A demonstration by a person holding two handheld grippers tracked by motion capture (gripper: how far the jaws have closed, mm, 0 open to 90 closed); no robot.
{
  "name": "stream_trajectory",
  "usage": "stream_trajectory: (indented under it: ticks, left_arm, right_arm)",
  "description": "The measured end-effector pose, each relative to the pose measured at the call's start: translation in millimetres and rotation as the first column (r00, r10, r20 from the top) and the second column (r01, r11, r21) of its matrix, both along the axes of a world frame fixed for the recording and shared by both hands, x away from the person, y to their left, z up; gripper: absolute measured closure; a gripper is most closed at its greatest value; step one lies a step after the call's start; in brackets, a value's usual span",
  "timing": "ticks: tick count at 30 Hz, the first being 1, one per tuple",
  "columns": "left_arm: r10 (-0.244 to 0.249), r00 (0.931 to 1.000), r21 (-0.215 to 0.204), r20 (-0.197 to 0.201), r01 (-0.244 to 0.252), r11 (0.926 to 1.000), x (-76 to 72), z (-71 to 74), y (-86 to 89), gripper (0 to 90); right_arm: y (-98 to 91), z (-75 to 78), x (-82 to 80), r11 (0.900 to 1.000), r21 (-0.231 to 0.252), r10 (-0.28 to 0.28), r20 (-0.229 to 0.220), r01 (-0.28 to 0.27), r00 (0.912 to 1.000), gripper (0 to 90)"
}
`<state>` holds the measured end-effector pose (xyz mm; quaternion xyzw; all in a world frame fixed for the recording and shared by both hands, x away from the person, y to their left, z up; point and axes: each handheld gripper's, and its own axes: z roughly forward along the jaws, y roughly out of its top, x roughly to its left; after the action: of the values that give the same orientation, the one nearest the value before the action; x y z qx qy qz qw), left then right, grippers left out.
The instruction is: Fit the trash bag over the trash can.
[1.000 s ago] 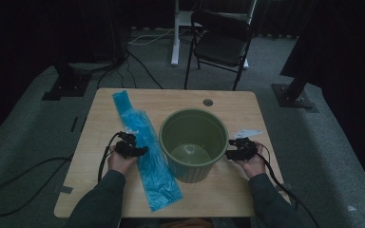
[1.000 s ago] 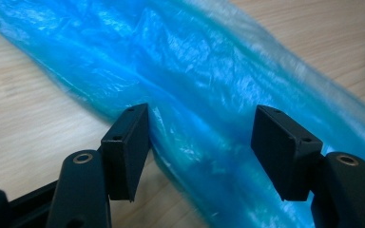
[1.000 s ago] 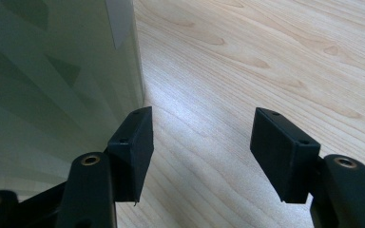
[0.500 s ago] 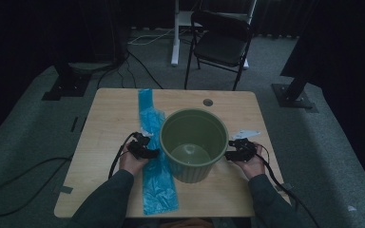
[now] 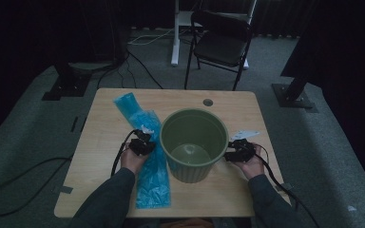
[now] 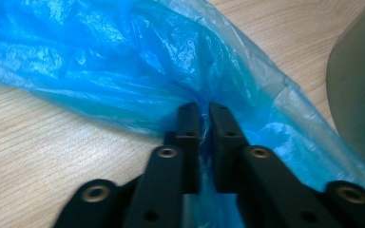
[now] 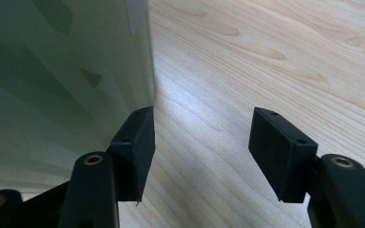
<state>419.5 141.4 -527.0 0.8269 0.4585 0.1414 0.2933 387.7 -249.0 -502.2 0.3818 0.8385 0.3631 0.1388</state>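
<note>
Left gripper (image 6: 200, 118): your jaws have just closed on the blue plastic bag (image 6: 123, 61).
Right gripper (image 7: 199, 137): your jaws gape, empty, beside the green bin (image 5: 194, 142).
Risk: your thin pinch slips; film tears.

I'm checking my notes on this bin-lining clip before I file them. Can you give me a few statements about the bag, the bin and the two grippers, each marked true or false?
1. The left gripper is shut on the blue plastic bag. True; its jaws have just been closing and now pinch the film.
2. The green bin lies tipped on its side. False: it stands upright, mouth up.
3. The right gripper is open, with bare table between its jaws. True.
4. The bag already lines the bin. False: it lies stretched on the table to the left of the bin, whose inside is bare.
5. A black folding chair stands beyond the table. True.
</note>
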Motion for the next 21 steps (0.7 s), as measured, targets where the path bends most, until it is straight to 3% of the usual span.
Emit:
stream_trajectory:
  ticks: [4, 8, 10, 15, 21]
  left_arm:
    - [-0.009, 0.9998, -0.038, -0.015, 0.008, 0.9992, 6.8, -0.6, 7.6, 88.3]
    - [-0.024, 0.9997, -0.041, -0.003, 0.024, 0.9989, 10.7, 0.6, 14.2, 88.4]
    - [-0.032, 0.9995, -0.067, 0.004, 0.032, 0.9972, 11.6, 3.0, 17.2, 88.4]
    - [-0.058, 0.9973, -0.096, 0.045, 0.062, 0.9935, 12.4, 14.8, 21.0, 88.5]
    - [-0.101, 0.9888, -0.128, 0.110, 0.115, 0.9851, 13.7, 34.9, 23.0, 88.5]
  right_arm:
    - [0.3, 0.0, -0.4, 0.9999, 0.008, 0.015, -0.007, -0.015, 0.9999, 42.3]
    - [2.1, -0.9, -1.5, 0.9991, 0.012, 0.040, -0.017, -0.040, 0.9990, 43.0]
    - [3.2, -1.5, -1.6, 0.9986, 0.011, 0.051, -0.019, -0.051, 0.9985, 43.2]
    - [4.8, -1.9, -1.3, 0.9977, 0.023, 0.065, -0.026, -0.064, 0.9976, 43.9]
    - [7.6, -1.1, -2.6, 0.9967, 0.012, 0.080, -0.020, -0.080, 0.9966, 45.0]
